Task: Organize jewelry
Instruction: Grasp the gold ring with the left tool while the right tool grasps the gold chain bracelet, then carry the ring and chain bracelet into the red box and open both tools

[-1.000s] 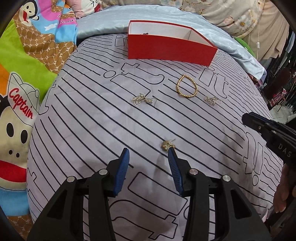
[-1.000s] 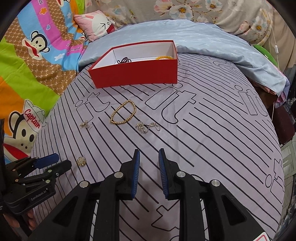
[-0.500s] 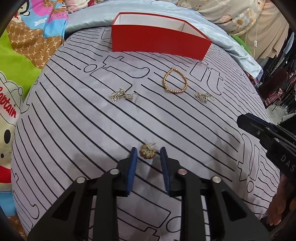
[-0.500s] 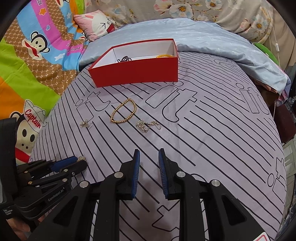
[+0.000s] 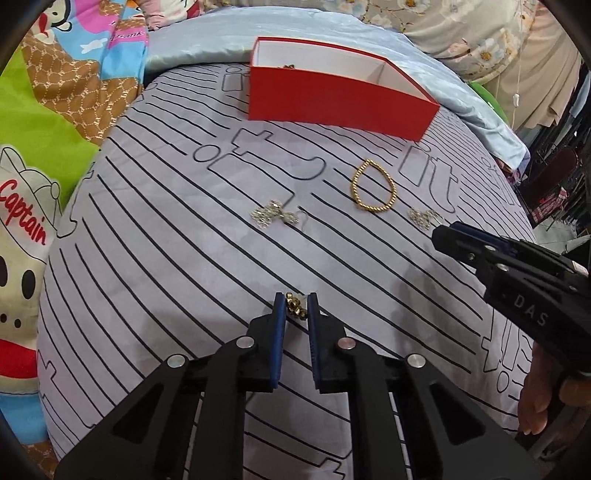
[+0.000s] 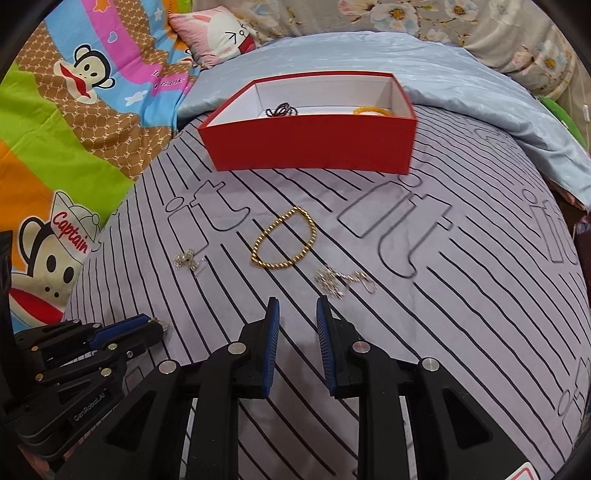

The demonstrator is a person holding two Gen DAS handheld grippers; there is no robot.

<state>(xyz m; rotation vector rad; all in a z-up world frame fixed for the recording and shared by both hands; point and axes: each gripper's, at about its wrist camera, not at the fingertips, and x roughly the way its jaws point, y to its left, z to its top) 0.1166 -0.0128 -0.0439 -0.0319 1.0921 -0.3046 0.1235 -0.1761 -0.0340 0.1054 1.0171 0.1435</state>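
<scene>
My left gripper (image 5: 295, 301) is shut on a small gold earring (image 5: 294, 307), pinched between its blue pads just above the striped bedspread. It also shows in the right wrist view (image 6: 153, 326). My right gripper (image 6: 297, 306) is slightly open and empty, just short of a silver earring (image 6: 334, 278). A gold bead bracelet (image 6: 286, 240) lies in the middle, and a second silver earring (image 6: 188, 259) lies to its left. The red box (image 6: 310, 147) stands at the back with a dark necklace (image 6: 281, 109) and an orange bracelet (image 6: 371, 110) inside.
The grey striped bedspread (image 6: 461, 295) curves down at the right edge. A light blue quilt (image 6: 443, 74) lies behind the box. A colourful cartoon blanket (image 6: 55, 147) lies to the left, with a pink pillow (image 6: 218, 35) behind it.
My left gripper has moved forward onto the gold earring and closed its jaws on it. My right gripper has moved a little forward toward the silver earring.
</scene>
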